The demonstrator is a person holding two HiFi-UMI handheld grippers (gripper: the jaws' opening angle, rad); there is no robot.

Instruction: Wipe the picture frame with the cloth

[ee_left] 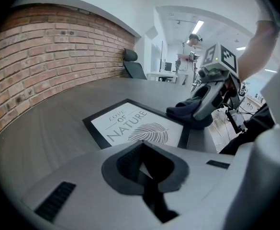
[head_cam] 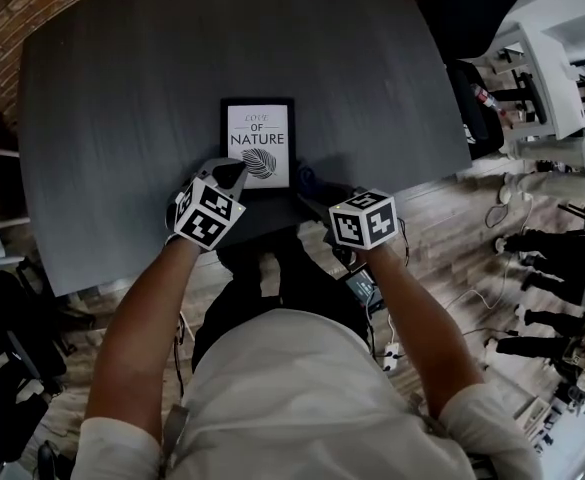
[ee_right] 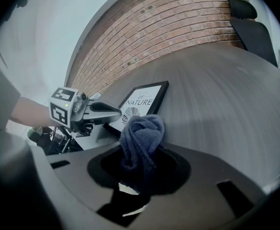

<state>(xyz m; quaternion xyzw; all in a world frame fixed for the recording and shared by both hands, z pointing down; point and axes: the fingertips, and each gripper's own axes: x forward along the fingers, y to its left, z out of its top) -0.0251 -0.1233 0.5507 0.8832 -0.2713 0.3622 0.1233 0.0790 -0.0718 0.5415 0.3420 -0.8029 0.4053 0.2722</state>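
Observation:
The picture frame (head_cam: 257, 140) lies flat on the dark table, black-edged with a white leaf print, and it also shows in the left gripper view (ee_left: 130, 127) and the right gripper view (ee_right: 143, 101). My left gripper (head_cam: 234, 175) is shut and empty, with its tip over the frame's near left corner. My right gripper (ee_right: 139, 169) is shut on a bunched dark blue cloth (ee_right: 140, 140). From the left gripper view, that cloth (ee_left: 190, 113) hangs at the frame's near right corner, and I cannot tell whether it touches.
The grey table (head_cam: 122, 118) curves away, and its near edge runs just below the frame. A brick wall (ee_left: 39, 66) stands beyond it. A black office chair (ee_right: 252, 25) sits at the far side. Desks, cables and a person (ee_left: 190, 56) fill the room to the right.

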